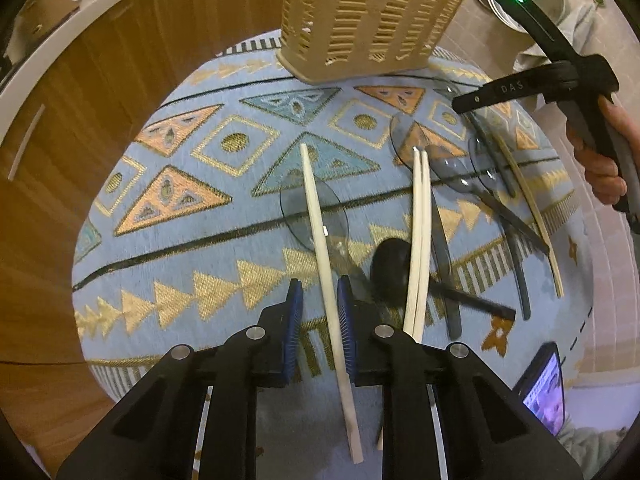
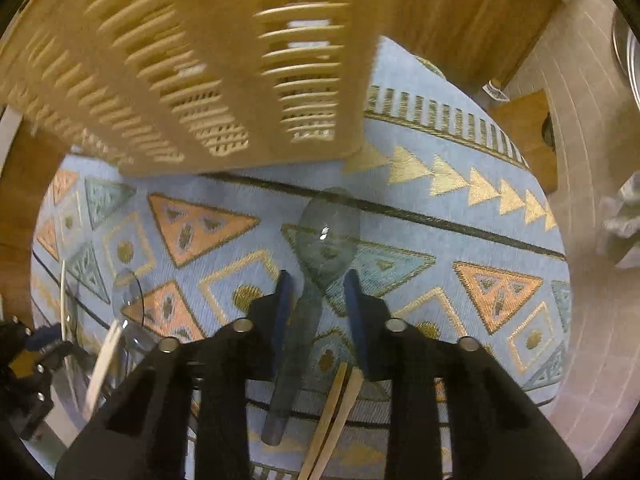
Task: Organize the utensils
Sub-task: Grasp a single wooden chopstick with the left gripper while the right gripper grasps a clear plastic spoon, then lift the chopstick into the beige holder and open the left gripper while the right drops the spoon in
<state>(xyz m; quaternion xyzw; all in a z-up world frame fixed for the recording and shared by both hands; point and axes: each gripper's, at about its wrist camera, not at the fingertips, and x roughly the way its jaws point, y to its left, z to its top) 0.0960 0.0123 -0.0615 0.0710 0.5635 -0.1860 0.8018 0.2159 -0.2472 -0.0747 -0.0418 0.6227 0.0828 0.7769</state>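
on the patterned blue cloth (image 1: pixel 224 216) that covers the surface, your utensils lie scattered in front of the beige slatted basket (image 1: pixel 372 16), which stands at the far edge. your left gripper (image 1: pixel 320 300) hovers low with its jaws spread around a single white chopstick (image 1: pixel 320 232); the stick runs between the blue pads (image 1: pixel 295 312), close to the right one, but you cannot tell whether it touches. just to its right lies a pair of white chopsticks (image 1: pixel 420 232) side by side, crossing a black spoon (image 1: pixel 392 268). beyond them sit several clear grey plastic spoons (image 1: pixel 456 176) and a thin wooden stick (image 1: pixel 532 216), all overlapping. a phone (image 1: pixel 546 388) with a lit screen lies at the near right corner.

your right gripper (image 2: pixel 318 300) has its jaws spread too, straddling the handle of a clear grey spoon (image 2: pixel 326 236) whose bowl points toward the basket. the spoon lies flat on the cloth, and the pads do not press it. two wooden chopsticks (image 2: pixel 336 408) lie just beside its handle. from the left camera, your right hand (image 1: pixel 600 160) grips its tool's handle above the spoons.
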